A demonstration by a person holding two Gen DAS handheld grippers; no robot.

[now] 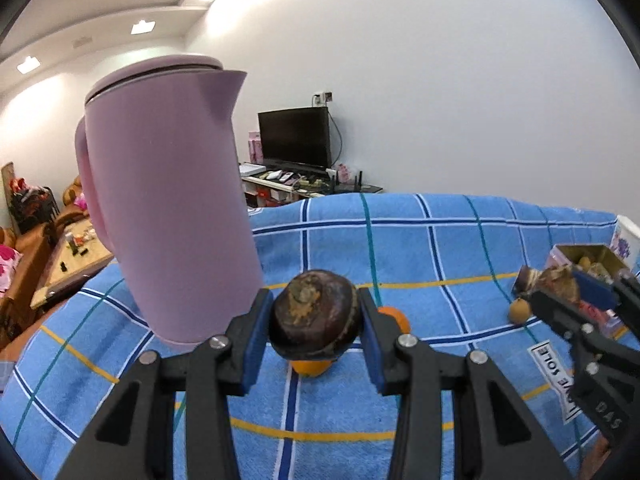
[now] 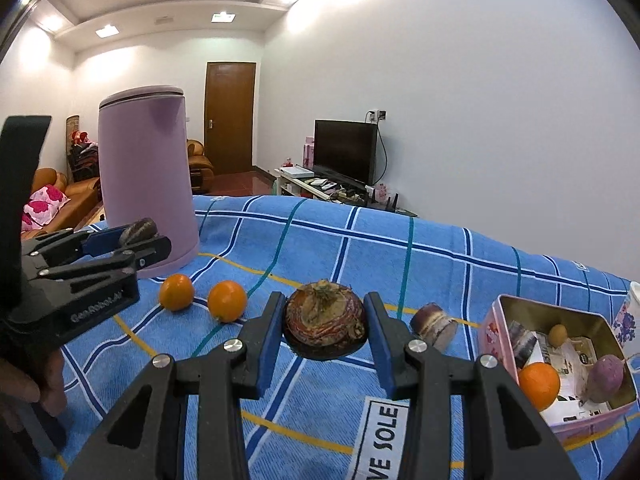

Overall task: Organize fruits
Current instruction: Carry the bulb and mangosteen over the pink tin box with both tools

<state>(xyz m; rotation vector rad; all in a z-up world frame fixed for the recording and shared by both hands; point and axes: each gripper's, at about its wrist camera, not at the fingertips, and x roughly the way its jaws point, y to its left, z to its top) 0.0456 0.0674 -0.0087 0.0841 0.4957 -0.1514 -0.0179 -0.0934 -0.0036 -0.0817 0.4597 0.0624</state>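
My left gripper (image 1: pixel 316 300) is shut on a dark brown round fruit (image 1: pixel 316 320), held above the blue checked cloth (image 1: pixel 420 248). Two oranges (image 1: pixel 312 367) (image 1: pixel 397 316) lie just behind it. In the right wrist view the left gripper (image 2: pixel 132 238) shows at the left with that fruit (image 2: pixel 138 229). My right gripper (image 2: pixel 325 304) is shut on a reddish-brown round fruit (image 2: pixel 326 322), also off the cloth. The oranges (image 2: pixel 176 291) (image 2: pixel 227 301) lie to its left. A pink tin (image 2: pixel 496 320) at the right holds an orange (image 2: pixel 539 385), a purple fruit (image 2: pixel 606 378) and a small tan fruit (image 2: pixel 558 334).
A tall pink kettle (image 2: pixel 146 184) stands at the cloth's far left, close to the left gripper. A dark fruit piece (image 2: pixel 434 326) lies between the right gripper and the tin. A small tan fruit (image 1: pixel 519 311) lies on the cloth. A person's hand (image 2: pixel 24 392) holds the left tool.
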